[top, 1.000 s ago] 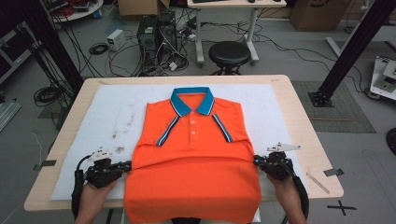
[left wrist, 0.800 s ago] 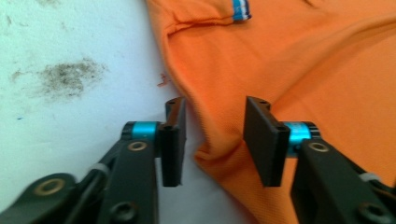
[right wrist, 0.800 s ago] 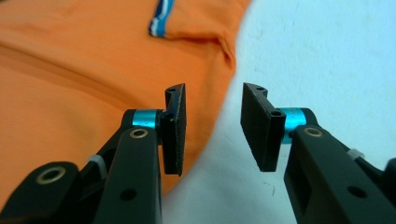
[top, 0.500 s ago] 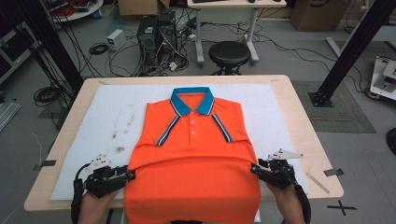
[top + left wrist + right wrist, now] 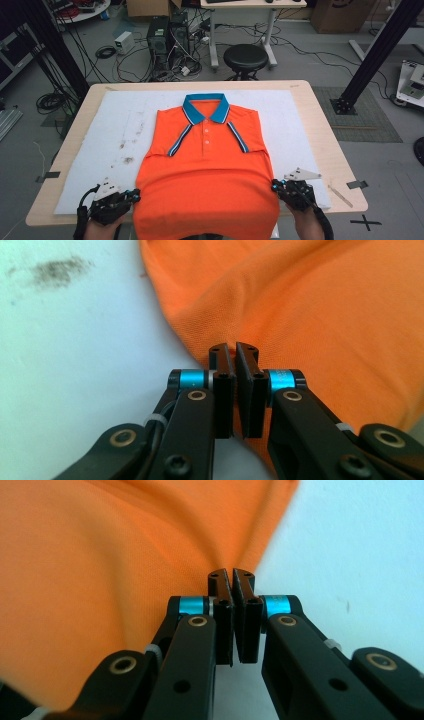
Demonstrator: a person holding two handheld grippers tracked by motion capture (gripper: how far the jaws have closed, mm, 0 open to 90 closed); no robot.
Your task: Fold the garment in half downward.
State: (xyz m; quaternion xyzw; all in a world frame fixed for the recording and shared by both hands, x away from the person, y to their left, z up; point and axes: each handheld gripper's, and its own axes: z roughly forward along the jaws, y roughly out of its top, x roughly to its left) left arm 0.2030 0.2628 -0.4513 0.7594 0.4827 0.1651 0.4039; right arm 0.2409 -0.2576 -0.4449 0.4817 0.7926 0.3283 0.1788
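Polo shirt [image 5: 207,185]: matt knit cloth. Table [image 5: 330,145]: pale wood, white stained matt pad [image 5: 120,145]. Left gripper [image 5: 235,352]: black plastic.

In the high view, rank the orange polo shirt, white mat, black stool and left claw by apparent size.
1. white mat
2. orange polo shirt
3. black stool, though it stands farther off
4. left claw, about alike to the stool; unsure.

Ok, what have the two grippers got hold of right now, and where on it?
Both hold the orange polo shirt: the left gripper pinches its left side edge near the hem, the right gripper its right side edge.
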